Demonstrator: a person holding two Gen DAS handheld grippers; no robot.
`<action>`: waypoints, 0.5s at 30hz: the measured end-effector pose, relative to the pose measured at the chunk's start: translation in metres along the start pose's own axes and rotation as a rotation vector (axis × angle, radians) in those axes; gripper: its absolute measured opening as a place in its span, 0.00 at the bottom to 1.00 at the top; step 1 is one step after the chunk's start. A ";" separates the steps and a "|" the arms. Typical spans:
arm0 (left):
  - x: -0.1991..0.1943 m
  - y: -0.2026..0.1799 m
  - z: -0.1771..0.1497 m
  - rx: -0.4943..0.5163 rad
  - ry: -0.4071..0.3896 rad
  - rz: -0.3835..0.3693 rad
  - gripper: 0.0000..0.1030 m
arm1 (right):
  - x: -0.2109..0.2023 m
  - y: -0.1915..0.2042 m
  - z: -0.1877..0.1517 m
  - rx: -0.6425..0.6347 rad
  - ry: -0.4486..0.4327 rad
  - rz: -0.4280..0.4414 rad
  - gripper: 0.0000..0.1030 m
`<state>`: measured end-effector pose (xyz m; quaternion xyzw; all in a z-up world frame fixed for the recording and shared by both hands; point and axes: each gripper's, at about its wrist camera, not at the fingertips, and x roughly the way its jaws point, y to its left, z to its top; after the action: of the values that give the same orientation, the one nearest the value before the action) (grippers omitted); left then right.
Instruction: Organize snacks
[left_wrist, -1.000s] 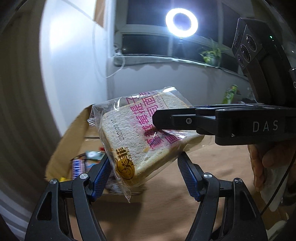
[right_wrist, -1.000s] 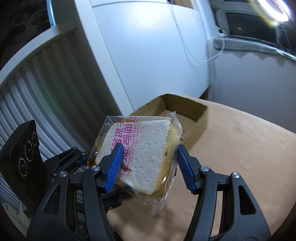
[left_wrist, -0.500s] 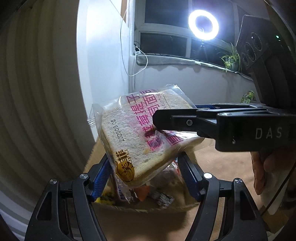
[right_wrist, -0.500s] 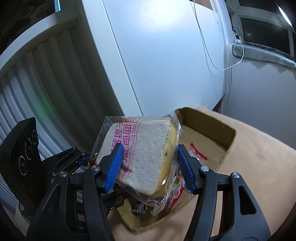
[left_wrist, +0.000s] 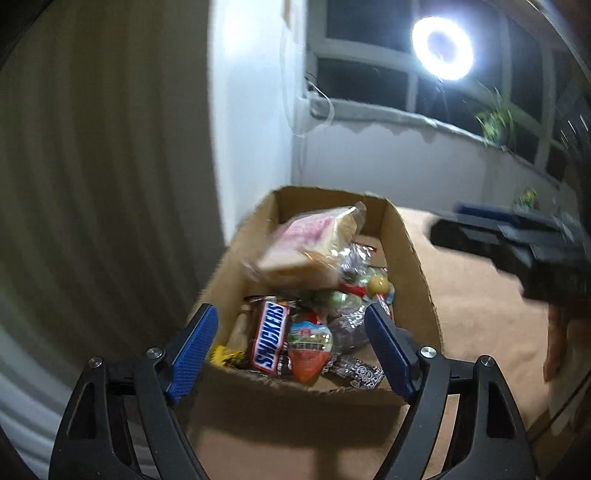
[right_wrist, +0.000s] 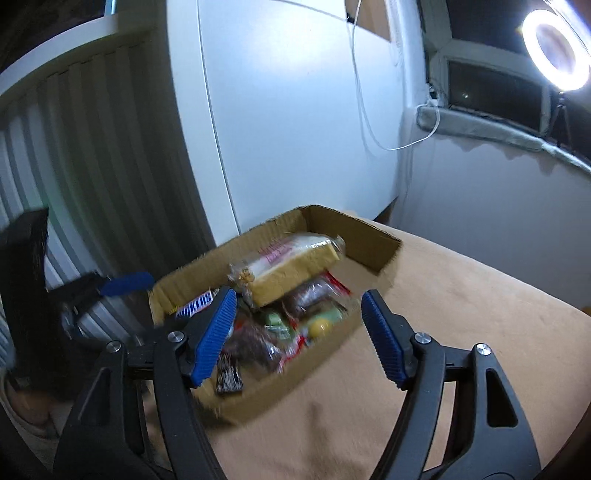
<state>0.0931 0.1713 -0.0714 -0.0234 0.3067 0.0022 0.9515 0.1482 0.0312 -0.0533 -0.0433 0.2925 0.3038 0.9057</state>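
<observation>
A bagged sandwich (left_wrist: 306, 247) lies on top of the snacks at the far end of an open cardboard box (left_wrist: 417, 266); it also shows in the right wrist view (right_wrist: 291, 266). A Snickers bar (left_wrist: 271, 338) and several other wrapped snacks fill the box (right_wrist: 373, 243). My left gripper (left_wrist: 291, 350) is open and empty above the box's near end. My right gripper (right_wrist: 299, 332) is open and empty above the box's near side. The right gripper shows side-on in the left wrist view (left_wrist: 517, 243).
The box stands on a tan cloth-covered table (right_wrist: 461, 314) beside a white cabinet (right_wrist: 295, 110) and a ribbed wall. A ring light (left_wrist: 443, 48) glares by the window. The left gripper's body (right_wrist: 29, 280) is at the left edge of the right wrist view.
Both grippers held the bagged sandwich between them above the box. Both have opened and pulled apart, and the sandwich now lies in the box.
</observation>
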 end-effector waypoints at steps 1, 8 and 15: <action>-0.005 0.002 -0.001 -0.013 -0.007 0.010 0.82 | -0.004 -0.002 -0.004 0.001 -0.007 -0.017 0.81; -0.034 0.001 0.011 -0.043 -0.052 0.070 0.97 | -0.033 -0.021 -0.023 0.065 -0.028 -0.117 0.95; -0.049 -0.016 0.024 -0.062 -0.095 0.030 1.00 | -0.068 -0.032 -0.041 0.096 -0.061 -0.183 1.00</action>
<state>0.0674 0.1572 -0.0223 -0.0483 0.2613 0.0269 0.9637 0.1022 -0.0405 -0.0524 -0.0171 0.2739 0.2064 0.9392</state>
